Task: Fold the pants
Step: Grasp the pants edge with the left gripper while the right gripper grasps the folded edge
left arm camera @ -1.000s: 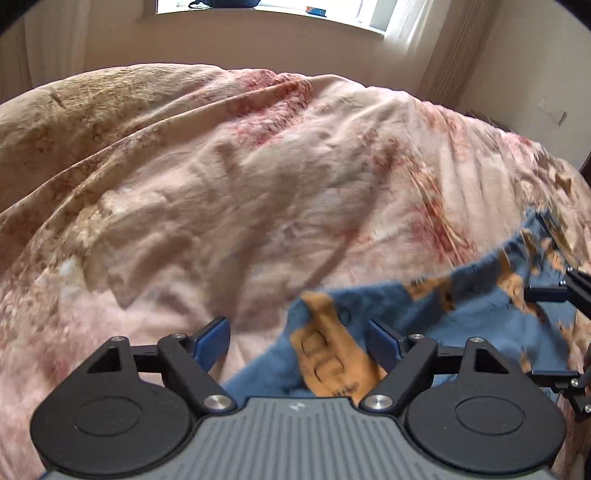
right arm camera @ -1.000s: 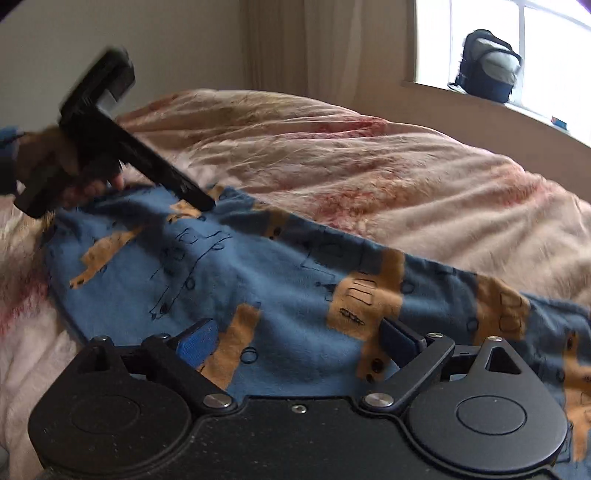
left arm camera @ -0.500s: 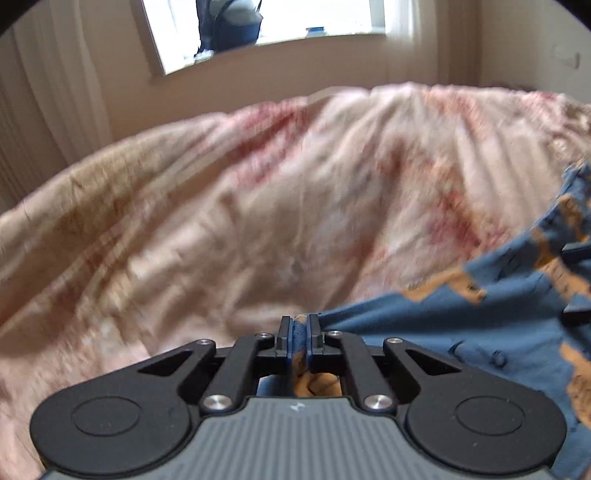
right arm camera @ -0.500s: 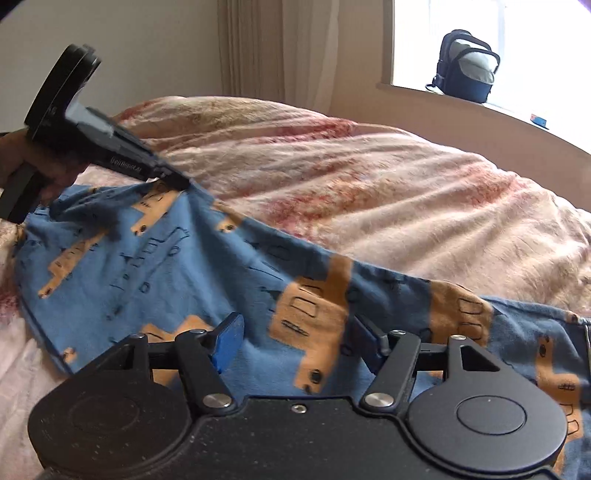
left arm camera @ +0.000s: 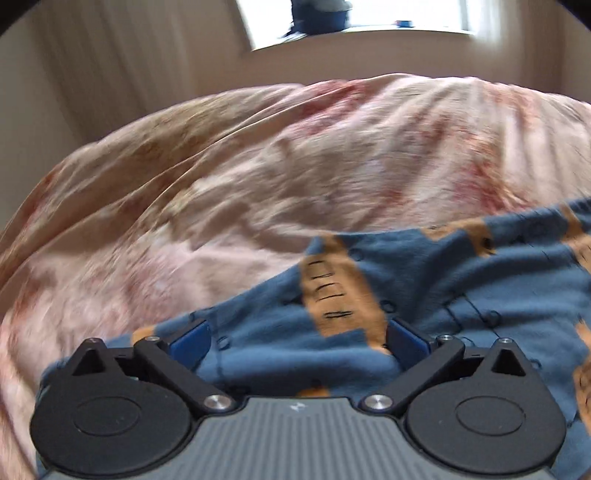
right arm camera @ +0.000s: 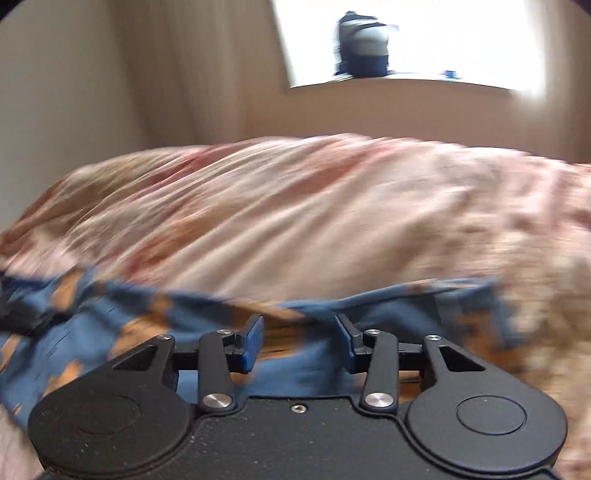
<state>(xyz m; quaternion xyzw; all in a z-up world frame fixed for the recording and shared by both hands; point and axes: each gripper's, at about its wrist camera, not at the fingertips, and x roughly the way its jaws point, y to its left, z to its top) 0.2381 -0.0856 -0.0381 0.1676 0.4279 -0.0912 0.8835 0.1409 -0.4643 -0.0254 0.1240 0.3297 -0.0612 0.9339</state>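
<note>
The bed (left arm camera: 258, 177), under one rumpled pink flowered cover, fills both views from nine o'clock round to three. On it lie the pants (left arm camera: 443, 280), one pair, blue with orange printed patches, spread along the near edge: in the left wrist view they run from six o'clock out to three, in the right wrist view from nine o'clock across to about two.

By my reading the folding is at an early stage. The cloth looks laid out long and mostly one layer deep, with a small turned-over lip near the left jaws; no finished fold shows, though blur hides much of the right-hand stretch. Bringing the cloth over on itself and squaring it up seem left to do.

One window (right arm camera: 406, 40) sits at twelve o'clock, with one backpack (right arm camera: 364, 48) on its sill and one small blue thing (left arm camera: 404, 24) beside it, too blurred to name.

Two grippers are in use. The left gripper (left arm camera: 297, 338) has its jaws opening and now spread wide, the pants lying between them unpinched. The right gripper (right arm camera: 300, 343) has its jaws closing, roughly half apart, over the far edge of the pants; cloth lies between them, yet the pads do not seem to press it.
</note>
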